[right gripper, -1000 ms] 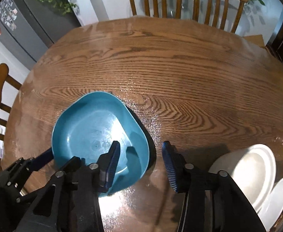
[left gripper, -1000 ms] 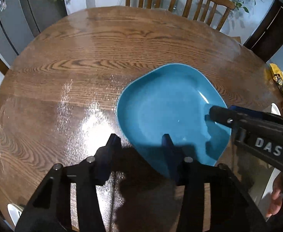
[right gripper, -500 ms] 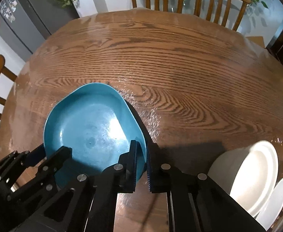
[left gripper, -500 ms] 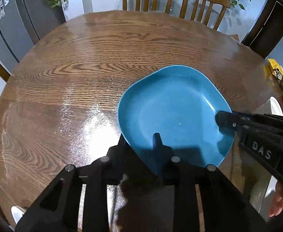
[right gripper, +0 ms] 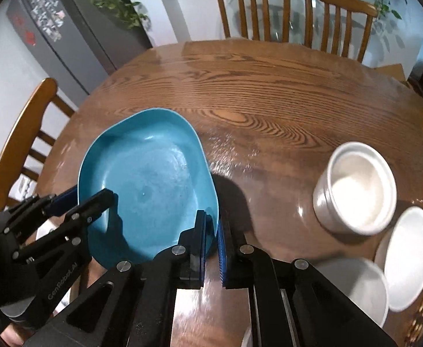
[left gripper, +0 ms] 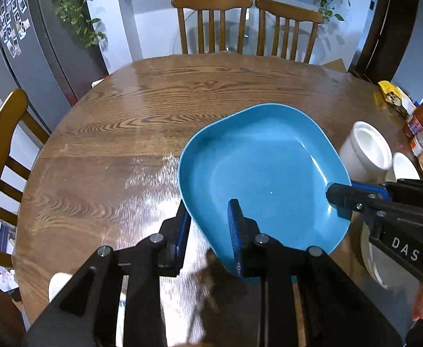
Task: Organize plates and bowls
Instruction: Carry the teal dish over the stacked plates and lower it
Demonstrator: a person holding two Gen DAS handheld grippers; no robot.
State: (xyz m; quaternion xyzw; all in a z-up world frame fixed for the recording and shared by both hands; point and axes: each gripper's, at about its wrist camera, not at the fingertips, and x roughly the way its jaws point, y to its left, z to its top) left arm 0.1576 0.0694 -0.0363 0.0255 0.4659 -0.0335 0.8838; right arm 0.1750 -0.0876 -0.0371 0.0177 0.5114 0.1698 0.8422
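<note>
Both tongs, left and right, clamp opposite rims of the teal squarish ceramic plate, lifted above the round wooden counter. Keep it level and both hands in step towards the white bowls.

Home dining room: round wooden table, wooden chairs, magnet-covered fridge, houseplant.

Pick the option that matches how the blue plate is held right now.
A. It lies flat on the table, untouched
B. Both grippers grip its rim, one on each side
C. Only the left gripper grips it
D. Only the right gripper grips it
B: the left gripper clamps one edge of the blue plate, and the right gripper is shut on the opposite rim.
</note>
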